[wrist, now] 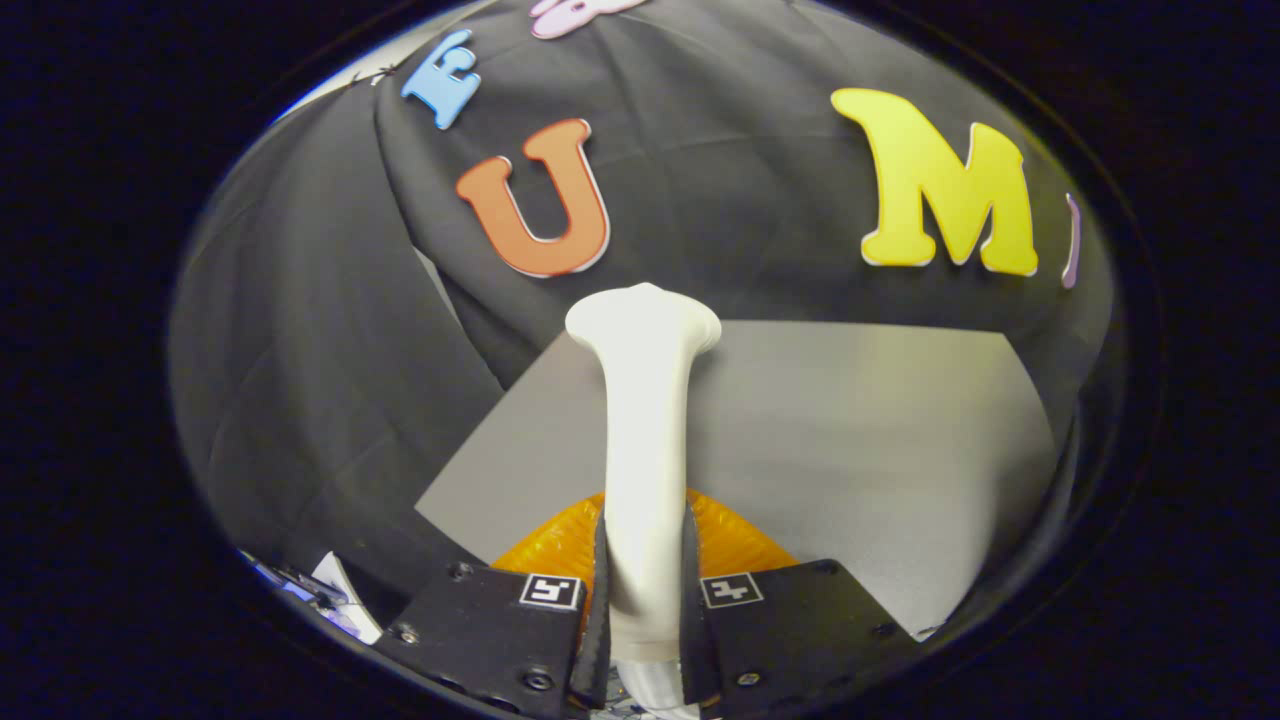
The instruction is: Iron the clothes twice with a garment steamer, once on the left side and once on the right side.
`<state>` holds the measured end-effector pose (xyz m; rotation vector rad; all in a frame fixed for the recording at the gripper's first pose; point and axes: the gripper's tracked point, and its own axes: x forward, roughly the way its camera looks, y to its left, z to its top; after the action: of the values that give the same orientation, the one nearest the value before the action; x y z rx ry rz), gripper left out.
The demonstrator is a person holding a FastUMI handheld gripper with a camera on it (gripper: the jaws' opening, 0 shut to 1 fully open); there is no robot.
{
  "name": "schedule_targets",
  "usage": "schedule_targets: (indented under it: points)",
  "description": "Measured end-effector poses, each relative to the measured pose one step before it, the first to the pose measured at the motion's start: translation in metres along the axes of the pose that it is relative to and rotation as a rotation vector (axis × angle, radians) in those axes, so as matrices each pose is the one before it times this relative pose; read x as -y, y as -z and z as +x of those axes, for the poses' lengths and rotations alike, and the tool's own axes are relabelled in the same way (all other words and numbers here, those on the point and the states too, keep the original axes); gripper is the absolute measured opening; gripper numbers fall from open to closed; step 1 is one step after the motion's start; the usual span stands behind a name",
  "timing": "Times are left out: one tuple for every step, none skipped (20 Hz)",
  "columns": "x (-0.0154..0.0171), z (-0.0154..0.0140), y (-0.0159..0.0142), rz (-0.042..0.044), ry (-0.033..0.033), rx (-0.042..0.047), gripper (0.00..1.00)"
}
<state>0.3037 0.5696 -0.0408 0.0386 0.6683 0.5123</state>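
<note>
Clamping the white garment steamer [645, 440], the tool [645, 600] hangs above a grey table [880, 450].

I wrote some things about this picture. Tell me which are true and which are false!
1. The gripper is squeezing the white steamer. True.
2. The steamer is lying flat on the grey table. False: it sticks out ahead from between the fingers, above the table.
3. Something orange sits just behind the fingers, under the steamer. True.
4. The gripper is wide open with nothing in it. False: both fingers press on the steamer's handle.
5. A black cloth wall stands beyond the table. True.
</note>
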Motion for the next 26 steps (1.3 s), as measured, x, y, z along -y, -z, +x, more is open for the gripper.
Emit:
schedule_targets:
  points:
    - [-0.00164,-0.01319,-0.00683,-0.01417,-0.00834,0.03144,0.30]
    - [-0.00227,-0.01249,-0.00621,-0.00455,-0.01732,0.02576,0.30]
    - [-0.00485,-0.01582,-0.00646,-0.00131,-0.02014,0.02632,0.30]
    - [-0.00265,-0.01628,-0.00671,-0.00420,-0.01408,0.02406,0.30]
    - [-0.00092,-0.01660,-0.00657,-0.00307,-0.01079,0.02682,0.30]
    - [-0.00175,-0.01631,-0.00815,-0.00488,-0.01089,0.02943,0.30]
    - [-0.00319,-0.01772,-0.00669,-0.00565,-0.01181,0.03003,0.30]
    - [-0.00182,-0.01727,-0.00803,-0.00582,-0.01183,0.03034,0.30]
    - [-0.00028,-0.01716,-0.00827,-0.00446,-0.00733,0.02796,0.30]
    - [0.00124,-0.01766,-0.00927,-0.00577,-0.00490,0.02871,0.30]
    - [0.00131,-0.01645,-0.00941,-0.00215,-0.00079,0.02713,0.30]
    - [0.00245,-0.01824,-0.00812,-0.00032,0.00193,0.02796,0.30]
    - [0.00319,-0.01670,-0.00740,-0.00635,0.00396,0.02469,0.30]
    - [0.00531,-0.01716,-0.01002,-0.00720,0.00753,0.02856,0.30]
    - [0.00805,-0.01719,-0.00821,-0.00868,0.01630,0.02768,0.30]
    - [0.01079,-0.01810,-0.00843,-0.00804,0.02422,0.02898,0.30]
    - [0.01329,-0.01892,-0.00933,-0.00908,0.02423,0.03043,0.30]
    - [0.01460,-0.01727,-0.00954,-0.00721,0.02686,0.02994,0.30]
    - [0.01411,-0.01715,-0.01028,-0.00714,0.02842,0.02861,0.30]
    - [0.01903,-0.01804,-0.01070,-0.00509,0.04102,0.02769,0.30]
    - [0.01624,-0.01043,-0.01057,-0.00207,0.03749,0.02549,0.30]
    - [0.01969,-0.00866,-0.01369,-0.00247,0.04679,0.03000,0.30]
    - [0.02302,-0.00932,-0.01271,-0.00113,0.05453,0.03129,0.30]
    - [0.01667,-0.00712,-0.01106,0.00039,0.03626,0.02791,0.30]
    - [0.01420,-0.00881,-0.00880,-0.00028,0.02993,0.02163,0.30]
    - [0.01233,-0.00645,-0.00993,-0.00180,0.01774,0.02468,0.30]
